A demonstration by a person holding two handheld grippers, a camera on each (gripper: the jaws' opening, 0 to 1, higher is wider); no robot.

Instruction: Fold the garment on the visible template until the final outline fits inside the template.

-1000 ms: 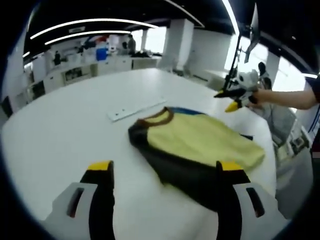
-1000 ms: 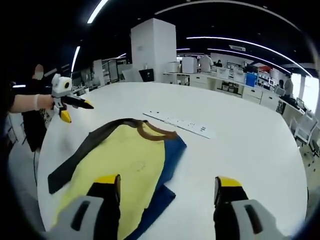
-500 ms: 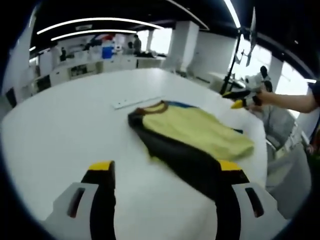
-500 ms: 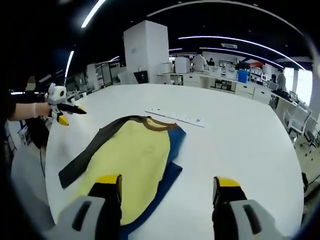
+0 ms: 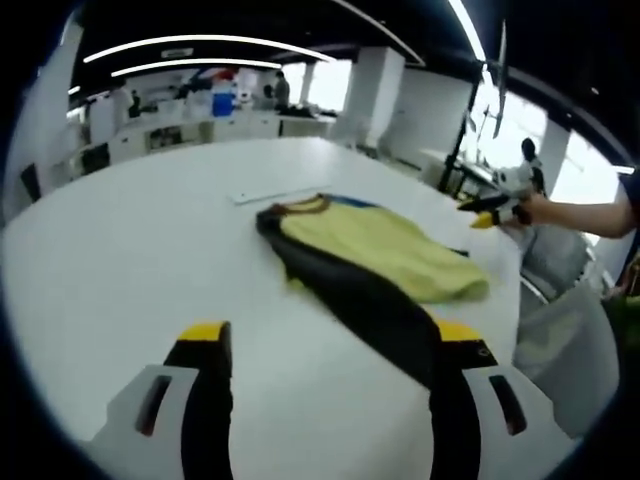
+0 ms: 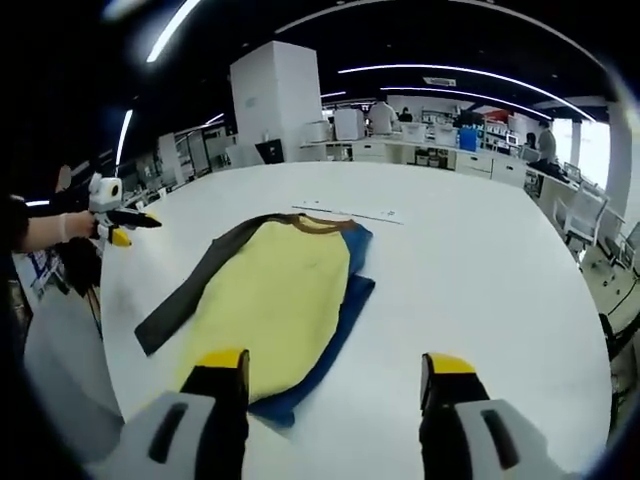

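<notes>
A yellow garment (image 5: 385,250) with a brown collar lies flat on the white table (image 5: 120,250). Its dark sleeve (image 5: 370,300) runs toward my left gripper (image 5: 332,340), which is open and empty above the table. In the right gripper view the garment (image 6: 280,290) has a blue layer (image 6: 345,300) along its right edge and the dark sleeve (image 6: 190,290) on the left. My right gripper (image 6: 333,362) hangs open and empty just short of the hem. Each gripper also shows in the other view, held in a hand off the table's edge: the right gripper (image 5: 495,205) and the left gripper (image 6: 115,215).
A long white strip (image 6: 350,212) lies on the table beyond the collar, seen too as the strip (image 5: 265,193). A grey chair (image 5: 560,330) stands by the table's edge. Office desks and people are far behind. Bare table (image 6: 480,260) spreads right of the garment.
Both cameras have drawn back, so the garment looks smaller and farther. It lies as before. Both grippers stayed open, and each has drifted farther from the garment in the other's view.
</notes>
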